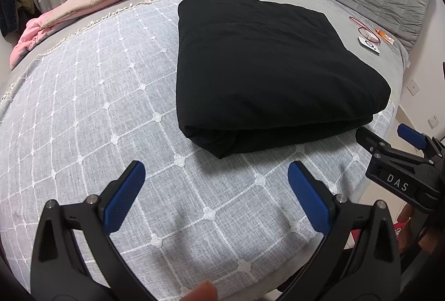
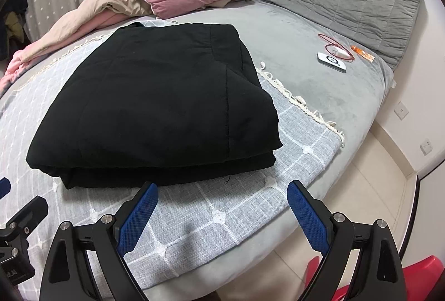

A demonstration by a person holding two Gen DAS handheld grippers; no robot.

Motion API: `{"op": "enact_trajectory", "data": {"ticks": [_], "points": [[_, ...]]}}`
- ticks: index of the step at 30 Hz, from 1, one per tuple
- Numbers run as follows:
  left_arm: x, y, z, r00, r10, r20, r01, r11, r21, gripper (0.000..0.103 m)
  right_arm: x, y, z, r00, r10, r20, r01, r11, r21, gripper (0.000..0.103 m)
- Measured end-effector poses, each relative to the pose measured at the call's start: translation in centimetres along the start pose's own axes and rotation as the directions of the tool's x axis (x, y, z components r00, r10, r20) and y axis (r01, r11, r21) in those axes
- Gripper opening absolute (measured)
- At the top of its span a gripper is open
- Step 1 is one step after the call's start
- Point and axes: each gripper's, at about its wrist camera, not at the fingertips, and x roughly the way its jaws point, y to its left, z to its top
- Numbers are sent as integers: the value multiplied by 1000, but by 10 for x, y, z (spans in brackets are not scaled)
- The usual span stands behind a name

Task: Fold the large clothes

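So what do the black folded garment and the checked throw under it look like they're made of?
The garment looks like matte padded fabric, probably a quilted coat: stitched seams and thick folded layers show. The throw looks like thin woven cotton, light grey with raised white grid lines, small tufts and a fringed edge. Neither fibre is certain.

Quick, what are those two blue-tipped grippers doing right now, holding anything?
Left gripper: open, holding nothing, above the checked blanket.
Right gripper: open, holding nothing, just short of the folded black garment.
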Motion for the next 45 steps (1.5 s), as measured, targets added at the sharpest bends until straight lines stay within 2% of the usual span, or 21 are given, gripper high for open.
{"op": "enact_trajectory", "data": {"ticks": [45], "points": [[2, 0, -1, 1000, -15, -15, 15, 1000, -2, 102, 3, 0, 0, 1000, 15, -7, -15, 1000, -4, 95]]}}
